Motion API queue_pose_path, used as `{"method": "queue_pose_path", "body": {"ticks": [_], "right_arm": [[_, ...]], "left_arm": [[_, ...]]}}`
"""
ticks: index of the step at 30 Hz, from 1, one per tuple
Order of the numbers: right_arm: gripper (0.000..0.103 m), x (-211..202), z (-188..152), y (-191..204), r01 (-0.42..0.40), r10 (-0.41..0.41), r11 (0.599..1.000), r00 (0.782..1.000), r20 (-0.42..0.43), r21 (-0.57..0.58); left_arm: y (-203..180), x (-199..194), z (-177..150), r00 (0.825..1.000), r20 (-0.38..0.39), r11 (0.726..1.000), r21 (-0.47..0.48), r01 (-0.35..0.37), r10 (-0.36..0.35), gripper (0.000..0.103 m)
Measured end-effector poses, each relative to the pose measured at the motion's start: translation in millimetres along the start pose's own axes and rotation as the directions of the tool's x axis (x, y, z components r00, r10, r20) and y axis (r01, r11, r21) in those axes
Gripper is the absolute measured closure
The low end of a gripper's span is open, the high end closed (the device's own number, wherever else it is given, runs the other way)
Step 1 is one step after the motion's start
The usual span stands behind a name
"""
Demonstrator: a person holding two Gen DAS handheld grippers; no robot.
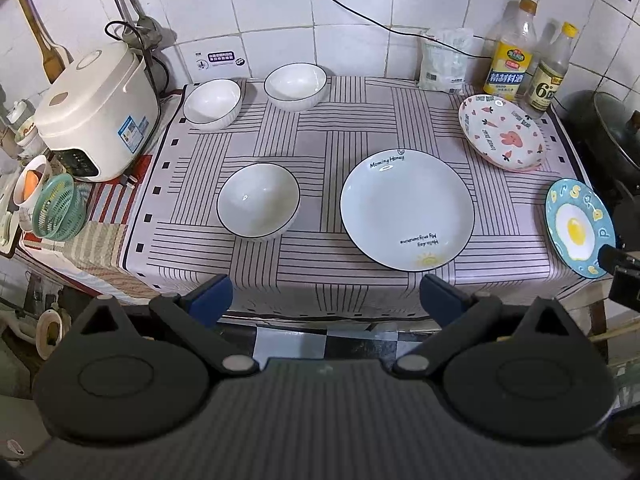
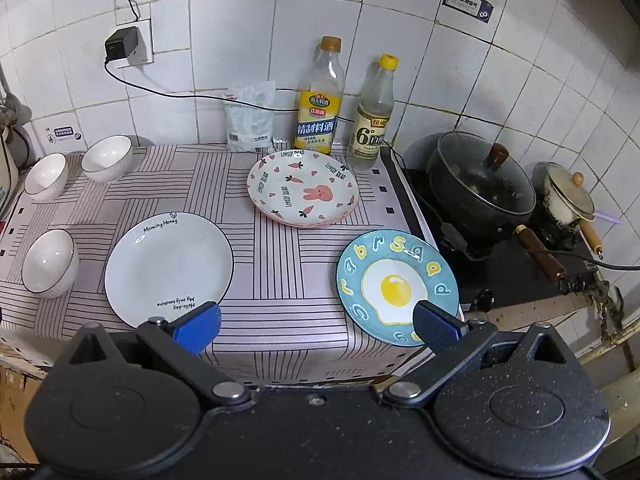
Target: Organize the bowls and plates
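Three white bowls sit on the striped cloth: one near the front (image 1: 258, 199) (image 2: 50, 261), two at the back left (image 1: 213, 102) (image 1: 295, 85) (image 2: 46, 176) (image 2: 107, 157). A large white plate (image 1: 407, 209) (image 2: 169, 268) lies mid-table. A rabbit-pattern plate (image 1: 502, 132) (image 2: 303, 187) rests at the back right. A blue fried-egg plate (image 1: 580, 227) (image 2: 397, 287) lies at the front right corner. My left gripper (image 1: 325, 300) hangs open before the table's front edge, holding nothing. My right gripper (image 2: 318, 326) is open too, its right fingertip (image 2: 434, 325) over the near rim of the egg plate.
A rice cooker (image 1: 98, 110) and a green basket (image 1: 60, 211) stand left of the cloth. Two bottles (image 2: 319, 98) (image 2: 373, 114) and a white bag (image 2: 250, 117) line the tiled back wall. A black lidded pot (image 2: 482, 188) and a small pot (image 2: 566, 200) sit on the stove at right.
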State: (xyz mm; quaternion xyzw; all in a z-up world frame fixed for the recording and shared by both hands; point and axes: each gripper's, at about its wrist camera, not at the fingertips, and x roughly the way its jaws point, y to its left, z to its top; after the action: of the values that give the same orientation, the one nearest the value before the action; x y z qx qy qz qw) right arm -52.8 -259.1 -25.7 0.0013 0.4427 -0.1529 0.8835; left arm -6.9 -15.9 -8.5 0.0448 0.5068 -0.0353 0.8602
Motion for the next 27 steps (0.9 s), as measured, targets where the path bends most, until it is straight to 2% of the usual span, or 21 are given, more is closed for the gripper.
{"method": "queue_pose_path", "body": {"ticks": [10,13,16,17,20,21,24,25,27], "right_arm": [[0.0,6.1,-1.6,-4.8,-0.011,0.011,1.0,1.0,-0.006,0.017],[0.0,6.9,-3.0,-3.6,-0.038,0.038,0.999,0.999,0.026,0.001],[0.0,10.2,-8.3,0.4,-0.084,0.086,0.996,0.992,0.092,-0.028],[0.0,13.3,-10.9,1.6,-0.106,0.11,0.994,0.987,0.116,-0.042],[0.0,23.7,-18.7,5.9,-0.157,0.175,0.982,0.965,0.196,-0.102],[0.0,28.8,-21.6,6.1,-0.18,0.202,0.977,0.954,0.22,-0.114],[0.005,55.1,-21.3,3.7,-0.302,0.309,0.951,0.932,0.19,-0.069],[0.009,66.5,-21.2,3.1,-0.34,0.342,0.94,0.923,0.177,-0.04],[0.011,88.7,-23.8,3.4,-0.407,0.401,0.913,0.9,0.171,0.002]], "left_arm": [[-0.9,8.2,6.5,1.0,0.001,1.0,0.027,0.0,0.0,0.003],[1.8,13.3,8.9,1.0,0.011,1.0,0.028,0.01,-0.01,0.003],[4.5,25.9,12.1,1.0,0.006,1.0,0.02,0.014,-0.014,0.003],[5.9,30.4,12.6,1.0,0.01,1.0,0.012,0.022,-0.022,0.004],[12.1,39.4,12.7,0.986,0.048,0.988,0.019,0.156,-0.157,0.003],[10.9,42.1,12.7,0.983,0.062,0.985,0.039,0.169,-0.171,0.003],[2.7,58.7,14.5,0.984,0.117,0.986,0.109,0.124,-0.136,0.003],[1.1,68.2,15.4,0.983,0.124,0.986,0.118,0.118,-0.132,0.003],[-1.1,91.2,19.1,0.984,0.107,0.985,0.12,0.126,-0.139,0.003]]}}
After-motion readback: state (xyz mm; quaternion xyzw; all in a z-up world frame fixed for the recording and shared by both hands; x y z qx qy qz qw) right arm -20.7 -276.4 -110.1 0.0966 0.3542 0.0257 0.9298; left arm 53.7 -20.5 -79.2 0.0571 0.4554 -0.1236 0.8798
